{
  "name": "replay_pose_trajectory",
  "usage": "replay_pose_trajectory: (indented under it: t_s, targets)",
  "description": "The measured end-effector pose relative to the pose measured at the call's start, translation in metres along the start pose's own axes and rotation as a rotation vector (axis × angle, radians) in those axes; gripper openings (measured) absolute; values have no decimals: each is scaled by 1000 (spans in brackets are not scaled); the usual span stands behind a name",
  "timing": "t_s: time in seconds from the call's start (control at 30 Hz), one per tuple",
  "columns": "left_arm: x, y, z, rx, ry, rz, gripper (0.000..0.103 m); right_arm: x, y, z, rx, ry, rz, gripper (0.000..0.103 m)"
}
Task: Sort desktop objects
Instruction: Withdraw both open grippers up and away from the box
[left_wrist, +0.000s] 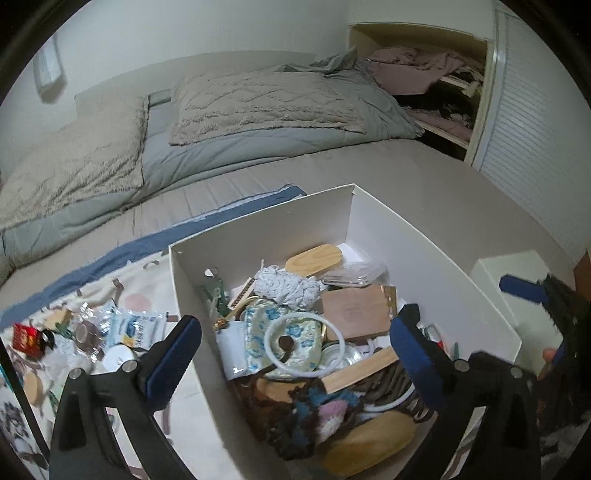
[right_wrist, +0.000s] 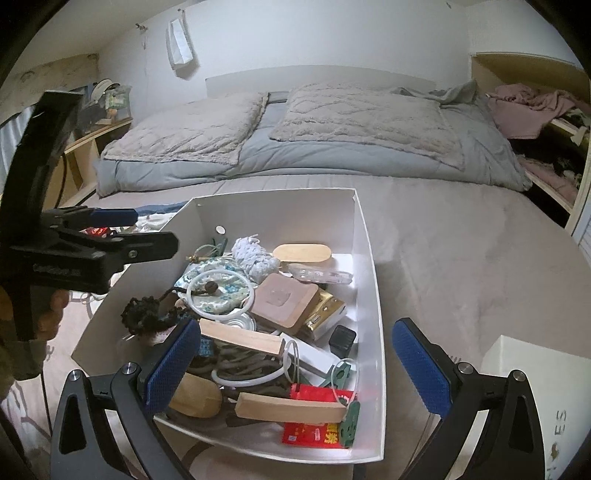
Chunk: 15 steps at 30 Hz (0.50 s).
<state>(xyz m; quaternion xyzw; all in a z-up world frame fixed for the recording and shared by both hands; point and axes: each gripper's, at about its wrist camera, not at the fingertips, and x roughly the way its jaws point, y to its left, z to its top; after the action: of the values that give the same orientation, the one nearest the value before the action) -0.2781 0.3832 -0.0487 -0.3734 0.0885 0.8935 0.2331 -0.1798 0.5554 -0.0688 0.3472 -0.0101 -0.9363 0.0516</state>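
A white cardboard box (left_wrist: 443, 258) sits on the bed, full of small items: a white ring (left_wrist: 271, 334), a floral pouch (left_wrist: 258, 325), a brown notebook (left_wrist: 354, 312), wooden blocks and a crochet piece (left_wrist: 317, 410). My left gripper (left_wrist: 295, 362) is open and empty, hovering over the box's near left part. My right gripper (right_wrist: 299, 369) is open and empty above the box's near end (right_wrist: 369, 424), over a wooden block (right_wrist: 288, 408) and red packet (right_wrist: 314, 432). The left gripper (right_wrist: 122, 232) shows at the left in the right wrist view.
Loose items lie on a patterned cloth left of the box: snack packets (left_wrist: 136, 326), a red box (left_wrist: 26, 338), a wooden lid (left_wrist: 33, 386). A smaller white box (right_wrist: 535, 387) stands right of the big one. Pillows and a grey duvet (right_wrist: 332, 147) lie behind.
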Motion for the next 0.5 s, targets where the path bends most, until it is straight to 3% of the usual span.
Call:
replay_pose_trajectory:
  t_s: [0.5]
  targets:
    - [-33,10,-19,107,5,20,103,-4,0,2,-15,-26,-21,103]
